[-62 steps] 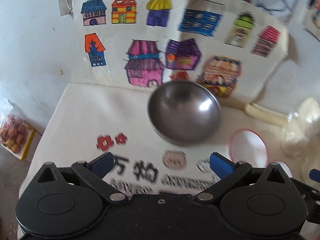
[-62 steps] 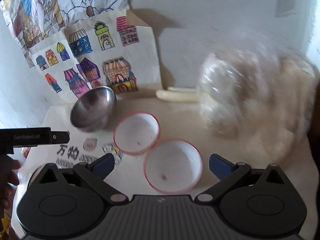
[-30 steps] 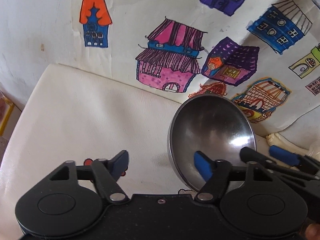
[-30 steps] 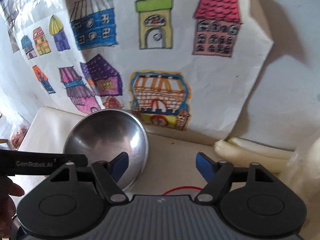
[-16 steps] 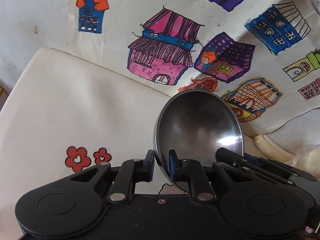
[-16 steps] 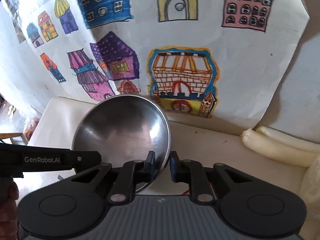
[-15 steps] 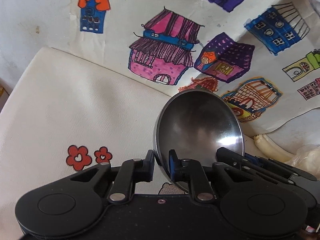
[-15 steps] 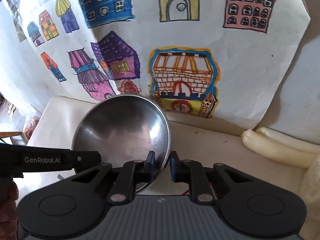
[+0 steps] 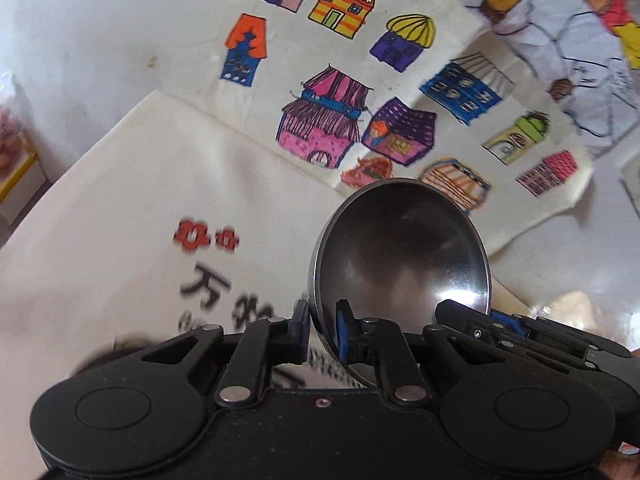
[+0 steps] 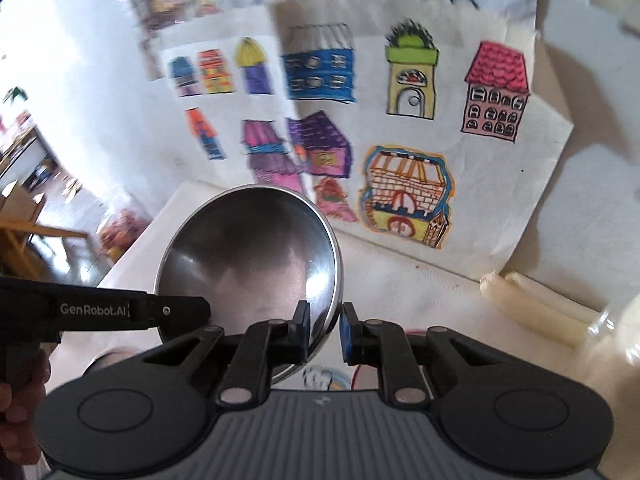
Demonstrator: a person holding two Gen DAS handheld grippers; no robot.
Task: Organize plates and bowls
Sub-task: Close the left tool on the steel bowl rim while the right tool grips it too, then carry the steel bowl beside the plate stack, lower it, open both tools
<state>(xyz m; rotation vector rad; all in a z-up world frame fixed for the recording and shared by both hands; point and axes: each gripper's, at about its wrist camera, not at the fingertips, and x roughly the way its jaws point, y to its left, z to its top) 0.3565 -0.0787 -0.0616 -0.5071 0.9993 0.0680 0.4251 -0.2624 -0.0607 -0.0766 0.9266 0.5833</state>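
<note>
Nearest the left wrist lens, left gripper [image 9: 322,332] has its jaws drawn nearly together, pinching the near left rim of the steel bowl [image 9: 400,256]; one blue pad sits inside the bowl, the other pad outside the wall. Right gripper [image 10: 325,330] does the same on the opposite rim: jaws almost closed, one pad inside, one outside, metal wall between them. Bowl held by both tools at once, tilted, open side facing the cameras. Whether its underside touches the surface below cannot be told.

Right gripper's fingers also show in the left view, reaching in from the right edge to the bowl's rim. From the right wrist, the left tool's black body crosses in from the left edge, with a person's hand [image 10: 18,404] wrapped around its grip at the lower left.

Under and just beyond the bowl: cream tablecloth [image 9: 132,184], printed with red flowers [image 9: 206,236] and dark characters, blurred. A thin red curved edge [image 10: 356,376] peeks out just under the right gripper; what it belongs to is unclear. Pale rolls [image 10: 536,300] lie right of the bowl near a clear plastic bag [image 10: 616,344].

Farthest back, a sheet of coloured house drawings [image 10: 408,184] leans against the white wall [image 9: 100,28].
</note>
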